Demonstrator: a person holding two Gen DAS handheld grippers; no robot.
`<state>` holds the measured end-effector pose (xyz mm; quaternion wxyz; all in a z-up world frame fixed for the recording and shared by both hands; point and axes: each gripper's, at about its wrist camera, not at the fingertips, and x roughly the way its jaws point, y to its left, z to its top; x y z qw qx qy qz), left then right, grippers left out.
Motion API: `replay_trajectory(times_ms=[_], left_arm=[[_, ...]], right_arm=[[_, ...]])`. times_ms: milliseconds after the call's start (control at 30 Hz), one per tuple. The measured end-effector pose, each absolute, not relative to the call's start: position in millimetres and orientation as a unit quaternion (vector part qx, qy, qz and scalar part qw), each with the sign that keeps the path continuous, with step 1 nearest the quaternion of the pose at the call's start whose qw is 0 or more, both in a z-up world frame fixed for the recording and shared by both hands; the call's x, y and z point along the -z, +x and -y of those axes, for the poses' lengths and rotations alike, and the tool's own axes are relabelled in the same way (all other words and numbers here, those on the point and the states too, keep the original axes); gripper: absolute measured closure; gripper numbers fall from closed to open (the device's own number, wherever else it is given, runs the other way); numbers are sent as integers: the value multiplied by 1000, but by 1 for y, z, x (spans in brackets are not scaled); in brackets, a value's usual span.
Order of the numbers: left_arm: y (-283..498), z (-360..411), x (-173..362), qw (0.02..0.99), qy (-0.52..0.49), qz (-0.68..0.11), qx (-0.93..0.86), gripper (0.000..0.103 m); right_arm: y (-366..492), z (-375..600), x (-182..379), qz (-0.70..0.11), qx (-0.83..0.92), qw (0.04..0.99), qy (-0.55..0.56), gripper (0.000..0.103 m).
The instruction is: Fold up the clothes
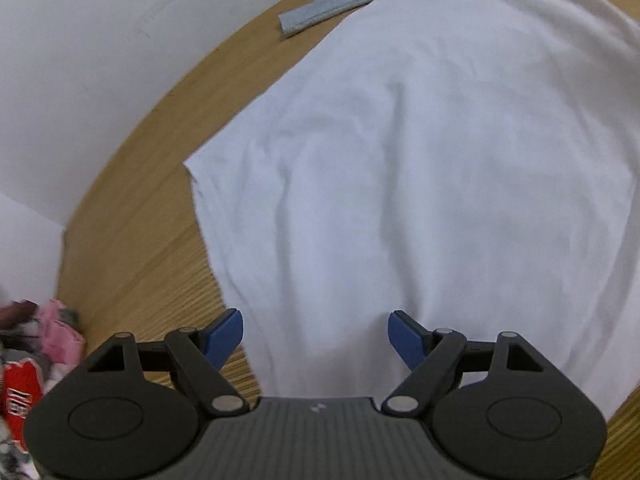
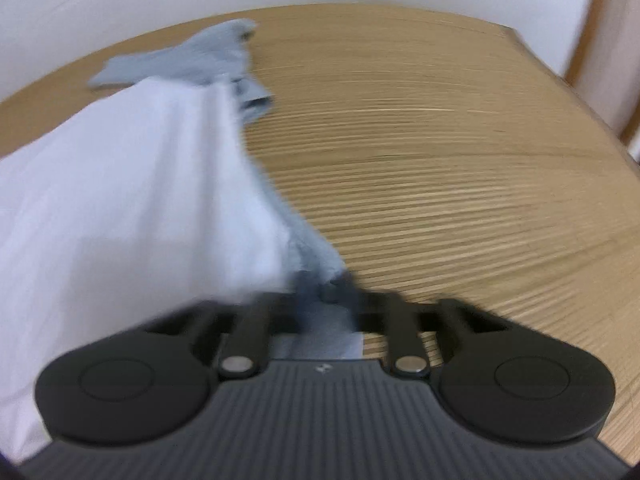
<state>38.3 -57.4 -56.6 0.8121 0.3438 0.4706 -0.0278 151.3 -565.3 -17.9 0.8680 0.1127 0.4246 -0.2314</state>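
A white T-shirt (image 1: 420,152) with grey sleeves lies spread on a wooden table (image 1: 132,248); one grey sleeve (image 1: 332,4) points to the far left. My left gripper (image 1: 316,338) hovers over the shirt's near edge, blue pads wide apart, nothing between them. In the right wrist view the shirt (image 2: 120,184) rises in a ridge toward my right gripper (image 2: 326,292), which is shut on the grey sleeve (image 2: 316,256) at the shirt's right side. The far grey sleeve (image 2: 192,60) lies crumpled at the back. The right view is blurred.
A heap of coloured clothes (image 1: 36,356), pink and red, sits at the table's left edge. A white wall (image 1: 80,60) runs behind the table. Bare wood (image 2: 460,160) stretches to the right of the shirt, ending at the table's far right corner (image 2: 516,36).
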Motion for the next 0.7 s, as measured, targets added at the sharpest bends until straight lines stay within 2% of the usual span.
replay_trajectory(times_ms=[133,200,367,467,533,600,700], left_arm=[[32,53,57,807,355,-472,7,19],[29,49,56,806,356,-473,-1,18],[24,49,56,801,369,-471,-8,17],[21,51,56,795,384,-469,-13,17],[18,50,55,794,386,-468,-16,17],[17,49,54,796,385,-468,-17,17],[14,49,53,796,380,-471,-22,17]], right_arm=[[121,542,-15,-386,301,870,62,97],[103,539,-24,-398,311,860,65,97],[87,525,6,-513,247,822,-17,94],[86,527,-7,-482,296,823,-49,86],[87,534,-23,-443,329,833,-39,75],[92,546,-40,-390,317,864,12,73],[124,562,-41,-360,232,901,71,73]])
